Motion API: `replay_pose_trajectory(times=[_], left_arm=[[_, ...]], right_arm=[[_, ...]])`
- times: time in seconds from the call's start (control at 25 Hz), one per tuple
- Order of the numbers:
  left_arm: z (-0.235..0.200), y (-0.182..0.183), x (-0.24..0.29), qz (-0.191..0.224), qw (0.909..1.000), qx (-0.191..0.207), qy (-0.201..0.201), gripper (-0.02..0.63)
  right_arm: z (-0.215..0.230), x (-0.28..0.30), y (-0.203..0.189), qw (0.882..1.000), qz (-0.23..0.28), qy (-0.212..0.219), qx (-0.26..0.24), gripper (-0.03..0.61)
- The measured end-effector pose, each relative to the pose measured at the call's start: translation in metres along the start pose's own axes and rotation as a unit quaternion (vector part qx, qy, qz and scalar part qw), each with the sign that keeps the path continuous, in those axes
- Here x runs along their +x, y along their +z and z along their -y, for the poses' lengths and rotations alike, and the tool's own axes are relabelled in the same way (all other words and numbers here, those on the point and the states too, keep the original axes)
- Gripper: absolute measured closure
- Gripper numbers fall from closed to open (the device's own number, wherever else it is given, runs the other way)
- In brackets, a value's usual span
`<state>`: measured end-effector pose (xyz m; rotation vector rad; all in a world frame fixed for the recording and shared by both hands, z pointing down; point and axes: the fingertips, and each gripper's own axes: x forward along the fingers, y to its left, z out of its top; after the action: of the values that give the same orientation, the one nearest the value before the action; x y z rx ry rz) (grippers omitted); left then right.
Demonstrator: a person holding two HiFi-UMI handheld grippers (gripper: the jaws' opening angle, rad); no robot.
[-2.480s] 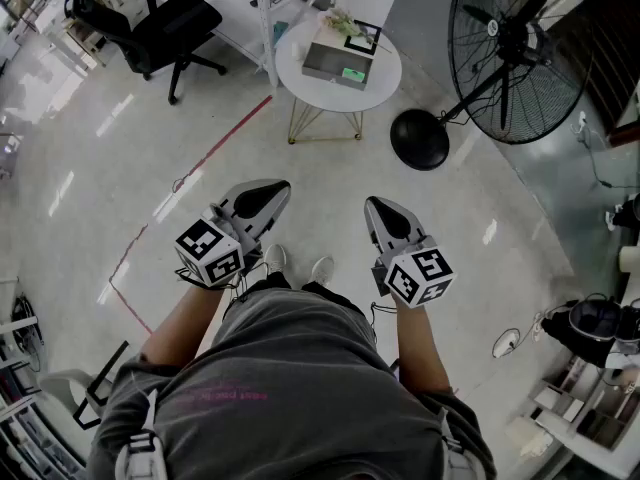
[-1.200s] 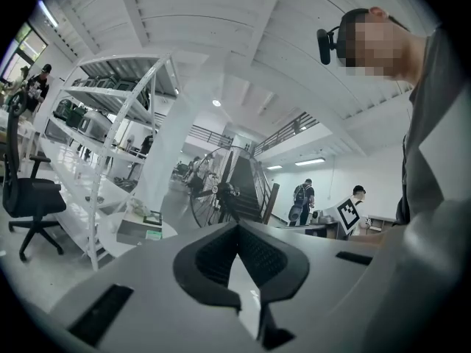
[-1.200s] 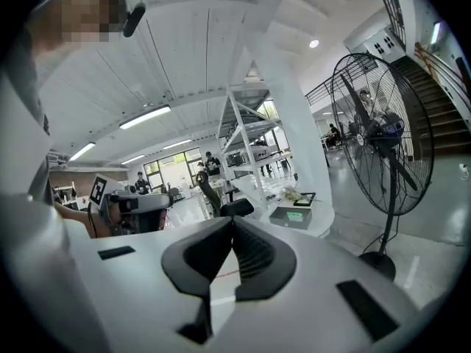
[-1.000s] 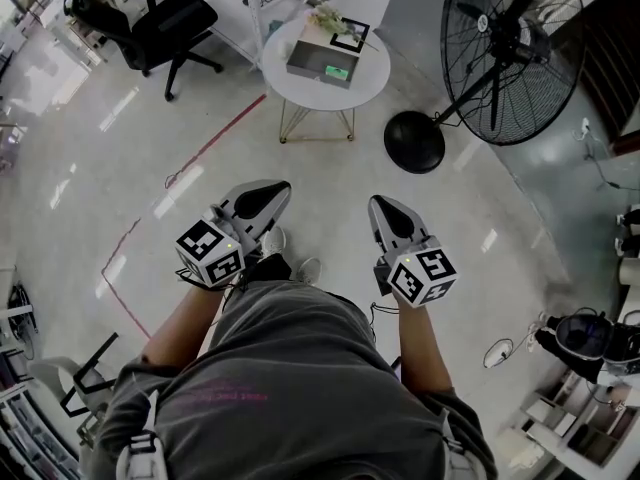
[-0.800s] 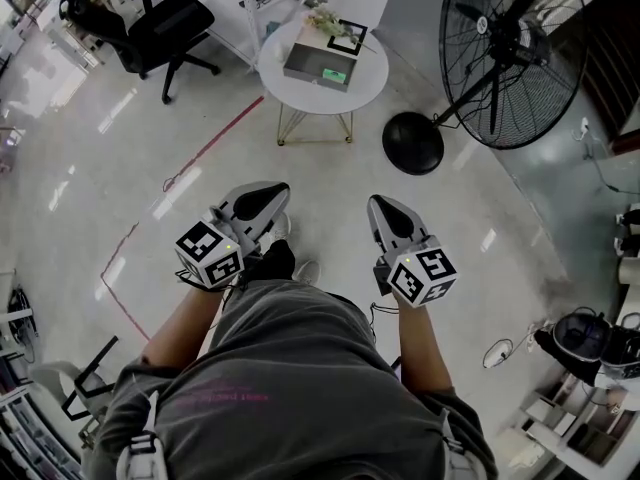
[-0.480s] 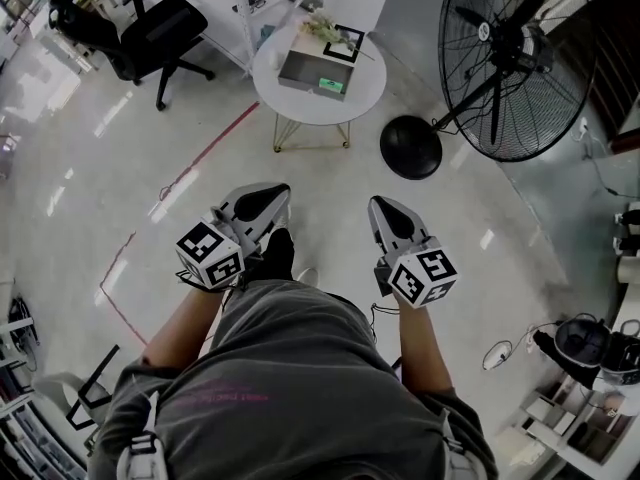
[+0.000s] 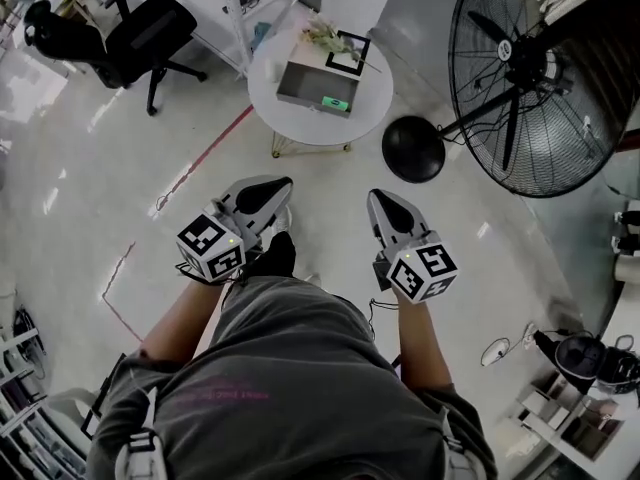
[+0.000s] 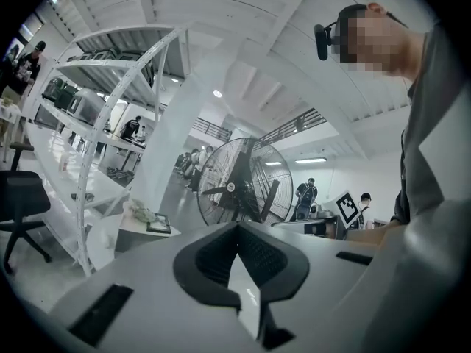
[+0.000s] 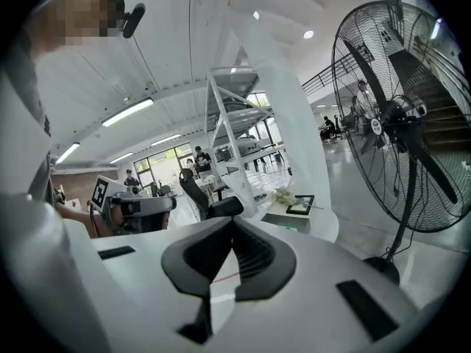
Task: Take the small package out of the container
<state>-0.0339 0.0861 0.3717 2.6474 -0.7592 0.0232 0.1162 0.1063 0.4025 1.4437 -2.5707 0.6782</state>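
Large black pedestal fan (image 7: 520, 78) right of the round white desk (image 7: 290, 123), black wheeled office chair (image 7: 140, 38) left. On the desk: grey open-topped rectangular container (image 7: 305, 76), small green package (image 7: 337, 103) at its near-right edge. Left gripper (image 7: 272, 190) and right gripper (image 7: 383, 206): well short of the desk, jaws closed together, empty.

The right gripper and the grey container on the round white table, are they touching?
Apart. In the head view, the right gripper is over the floor, well short of the container on the round table.
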Motion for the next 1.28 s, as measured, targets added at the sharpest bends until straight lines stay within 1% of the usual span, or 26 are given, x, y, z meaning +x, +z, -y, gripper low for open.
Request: replay_pose_trajectory(times=[0.36,0.56,0.8,1.0,1.12,1.28], left_arm=[[-0.096,0.029,0.024,-0.014,0.9999,-0.006,-0.007,0.598],[-0.137,0.046,0.041,-0.022,0.9996,-0.009,-0.015,0.598],[-0.172,0.061,0.054,-0.020,0.9994,-0.008,-0.026,0.598],[-0.194,0.070,0.060,-0.023,0.9994,-0.016,-0.022,0.598],[-0.205,0.069,0.065,-0.021,0.9995,-0.014,-0.021,0.598],[-0.217,0.067,0.072,-0.023,0.9994,-0.022,-0.016,0.598]], right_arm=[[0.021,0.093,0.031,1.000,-0.012,-0.012,0.006,0.557],[0.030,0.133,0.051,1.000,-0.014,-0.020,0.005,0.557],[0.037,0.168,0.066,0.999,-0.019,-0.026,0.005,0.557],[0.043,0.189,0.076,0.999,-0.021,-0.028,0.001,0.557],[0.050,0.199,0.079,0.999,-0.025,-0.026,0.002,0.557],[0.060,0.211,0.080,0.999,-0.035,-0.023,0.002,0.557]])
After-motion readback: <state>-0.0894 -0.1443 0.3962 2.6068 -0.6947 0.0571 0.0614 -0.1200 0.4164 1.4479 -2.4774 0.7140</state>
